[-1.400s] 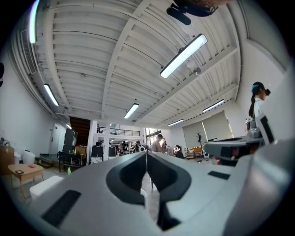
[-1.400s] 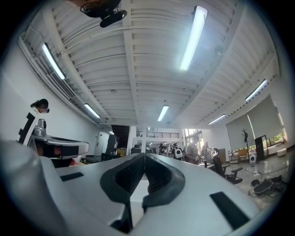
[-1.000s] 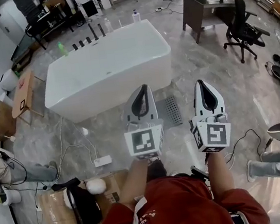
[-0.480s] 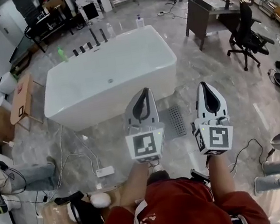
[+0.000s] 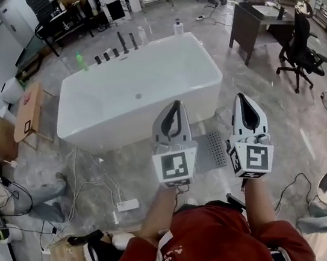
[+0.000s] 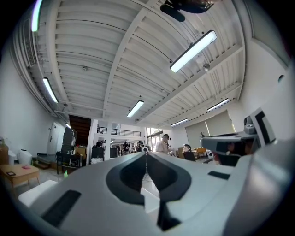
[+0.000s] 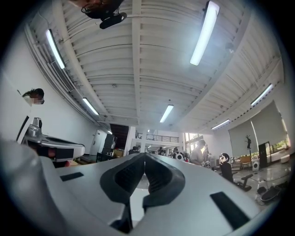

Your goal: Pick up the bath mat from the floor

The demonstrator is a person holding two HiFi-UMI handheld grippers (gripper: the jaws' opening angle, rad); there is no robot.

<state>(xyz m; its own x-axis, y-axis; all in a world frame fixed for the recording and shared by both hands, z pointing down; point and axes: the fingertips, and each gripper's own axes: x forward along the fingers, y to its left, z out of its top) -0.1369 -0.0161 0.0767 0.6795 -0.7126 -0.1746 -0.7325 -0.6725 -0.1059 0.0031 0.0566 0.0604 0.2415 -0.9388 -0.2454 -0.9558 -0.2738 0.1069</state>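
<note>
Left hand-held gripper (image 5: 175, 104) and right hand-held gripper (image 5: 242, 97), both closed and empty, hover above the bath mat (image 5: 216, 149) on the floor (image 5: 272, 101) near the bathtub (image 5: 120, 126).

The mat (image 5: 217, 148) lies on the floor between the left hand-held gripper (image 5: 176, 103) and the right hand-held gripper (image 5: 240, 94). Its left edge runs behind the left one, so its full extent cannot be told. Marker cubes (image 5: 174, 166) hide both hands. The bottom edge cuts off the torso (image 5: 211, 244). Both gripper views face the ceiling (image 6: 115, 55). Figures (image 6: 162, 144) beyond the jaws are too small to make out.
</note>
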